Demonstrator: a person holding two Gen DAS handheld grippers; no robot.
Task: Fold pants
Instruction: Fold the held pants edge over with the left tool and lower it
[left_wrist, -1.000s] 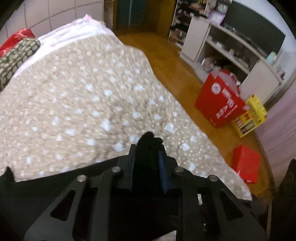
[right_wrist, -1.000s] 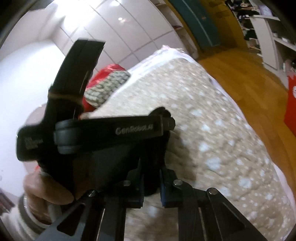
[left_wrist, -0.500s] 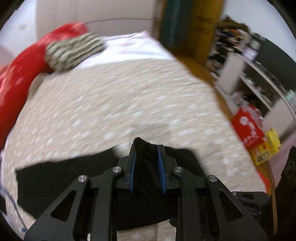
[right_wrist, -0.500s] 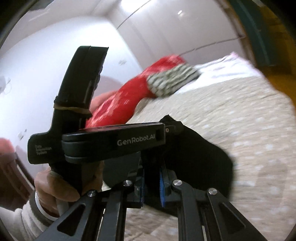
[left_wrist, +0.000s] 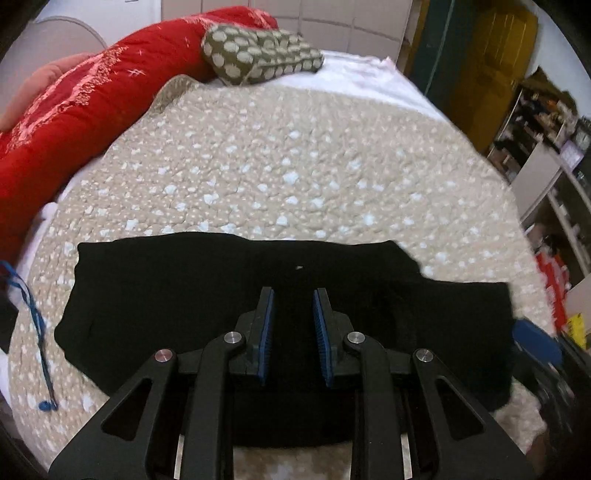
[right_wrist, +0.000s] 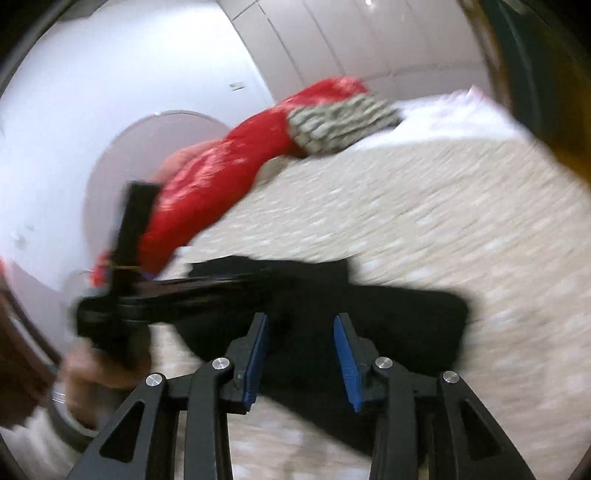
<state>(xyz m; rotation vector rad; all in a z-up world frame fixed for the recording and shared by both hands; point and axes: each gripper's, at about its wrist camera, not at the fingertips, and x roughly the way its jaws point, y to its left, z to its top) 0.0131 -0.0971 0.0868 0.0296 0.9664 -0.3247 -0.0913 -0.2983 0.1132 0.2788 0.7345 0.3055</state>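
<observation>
The black pants (left_wrist: 166, 291) lie flat in a folded stack on the beige spotted quilt (left_wrist: 277, 166), near its front edge. My left gripper (left_wrist: 293, 295) is open just above the pants, holding nothing. My right gripper (right_wrist: 301, 321) is open over the right part of the pants (right_wrist: 406, 325), also empty. The right wrist view is blurred; the left gripper's body (right_wrist: 125, 288) and the hand holding it show at its left. A blue pad of the right gripper shows at the right edge of the left wrist view (left_wrist: 535, 339).
A red bolster (left_wrist: 74, 110) and a dotted olive pillow (left_wrist: 258, 55) lie at the bed's head. A blue cord (left_wrist: 37, 332) lies at the left edge of the quilt. Shelves (left_wrist: 554, 166) stand right of the bed.
Both grippers, shut on the black cloth before, have opened and let it go. The pants now lie flat on the quilt, and both views have swung toward the bed's head.
</observation>
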